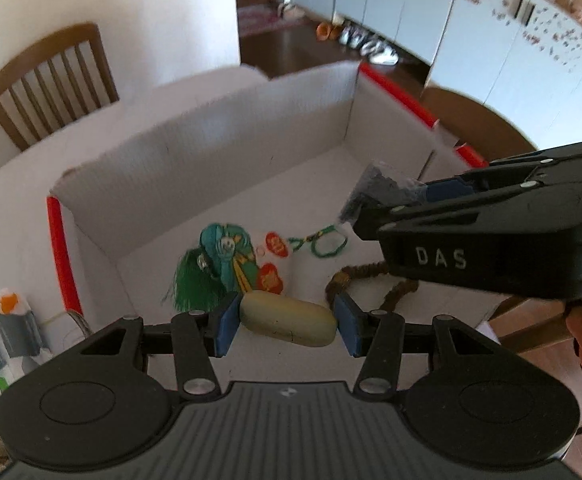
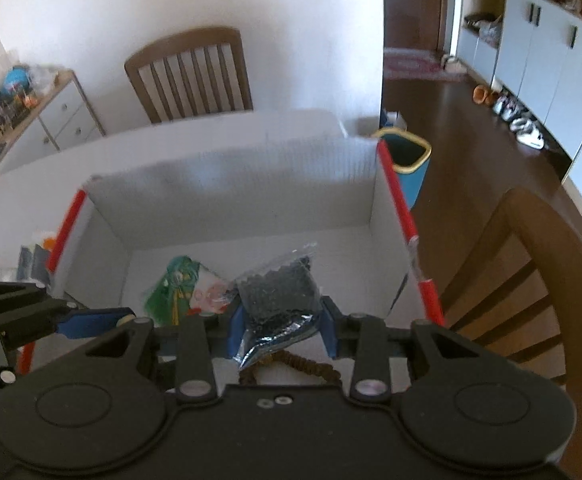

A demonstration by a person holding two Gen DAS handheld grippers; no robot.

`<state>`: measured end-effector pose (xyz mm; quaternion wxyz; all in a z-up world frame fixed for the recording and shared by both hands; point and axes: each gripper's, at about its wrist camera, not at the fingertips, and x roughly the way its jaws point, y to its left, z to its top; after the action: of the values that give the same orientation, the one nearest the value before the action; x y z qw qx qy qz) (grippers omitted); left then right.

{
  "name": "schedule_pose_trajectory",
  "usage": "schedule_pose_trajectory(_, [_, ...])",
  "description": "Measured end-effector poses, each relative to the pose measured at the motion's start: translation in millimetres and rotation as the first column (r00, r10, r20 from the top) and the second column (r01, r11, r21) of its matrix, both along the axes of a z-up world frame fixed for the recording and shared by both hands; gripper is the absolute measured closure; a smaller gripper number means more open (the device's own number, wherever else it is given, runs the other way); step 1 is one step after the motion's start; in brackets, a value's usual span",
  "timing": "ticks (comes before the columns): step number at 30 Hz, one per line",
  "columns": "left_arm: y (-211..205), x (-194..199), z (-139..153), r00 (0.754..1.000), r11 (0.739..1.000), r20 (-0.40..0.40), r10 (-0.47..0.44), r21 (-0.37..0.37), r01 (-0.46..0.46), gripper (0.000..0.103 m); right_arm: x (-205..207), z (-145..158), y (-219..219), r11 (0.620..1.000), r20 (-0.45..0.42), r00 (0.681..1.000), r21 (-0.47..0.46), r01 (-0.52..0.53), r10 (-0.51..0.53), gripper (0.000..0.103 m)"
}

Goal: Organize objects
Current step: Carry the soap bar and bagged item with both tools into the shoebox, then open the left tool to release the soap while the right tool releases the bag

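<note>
My left gripper [image 1: 289, 324] is shut on a pale yellow oblong case [image 1: 289, 322], held over the near edge of a white cardboard box [image 1: 211, 140] with red-taped rims. My right gripper [image 2: 283, 322] is shut on a clear bag of dark beads [image 2: 279, 292], also above the box; from the left wrist view it reaches in from the right with the bag of dark beads [image 1: 371, 190]. On the box floor lie a green tasselled charm [image 1: 215, 264], a green cord with orange tags [image 1: 319, 240] and a brown bead string [image 1: 371, 276].
The box sits on a white table. A wooden chair [image 2: 189, 74] stands behind it, another chair [image 2: 531, 264] at the right. White packets [image 1: 7, 328] lie left of the box. A blue bin [image 2: 409, 160] stands on the dark floor beyond.
</note>
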<state>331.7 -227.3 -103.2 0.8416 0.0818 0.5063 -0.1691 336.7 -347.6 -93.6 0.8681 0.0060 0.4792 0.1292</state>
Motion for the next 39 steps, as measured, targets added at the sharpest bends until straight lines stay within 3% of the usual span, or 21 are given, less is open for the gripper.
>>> schedule_pose_trajectory(7, [-8.9, 10.6, -18.5, 0.996, 0.999, -0.093, 0.000, 0.049, 0.005, 0.052, 12.5, -25.4, 8.9, 0.998, -0.092, 0.995, -0.047, -0.033, 0.029, 0.067])
schedule_pose_trajectory(20, [-5.3, 23.4, -38.3, 0.979, 0.998, -0.202, 0.041, 0.051, -0.031, 0.052, 16.2, -48.8, 8.6, 0.998, -0.155, 0.988, -0.058, -0.027, 0.017, 0.066])
schedule_pose_trajectory(25, [-2.5, 25.3, -43.4, 0.976, 0.997, -0.209, 0.056, 0.059, -0.044, 0.052, 18.9, -48.9, 3.7, 0.999, -0.159, 0.987, -0.047, -0.017, 0.009, 0.063])
schedule_pose_trajectory(29, [-1.4, 25.7, -46.9, 0.974, 0.997, -0.217, 0.064, 0.053, -0.054, 0.046, 17.8, -47.5, 1.4, 0.999, -0.155, 0.988, -0.035, -0.010, 0.004, 0.050])
schedule_pose_trajectory(39, [1.5, 19.4, -30.6, 0.986, 0.998, -0.156, 0.065, 0.021, -0.063, 0.040, 8.7, -27.4, -3.0, 1.000, -0.119, 0.993, 0.006, 0.013, -0.012, 0.043])
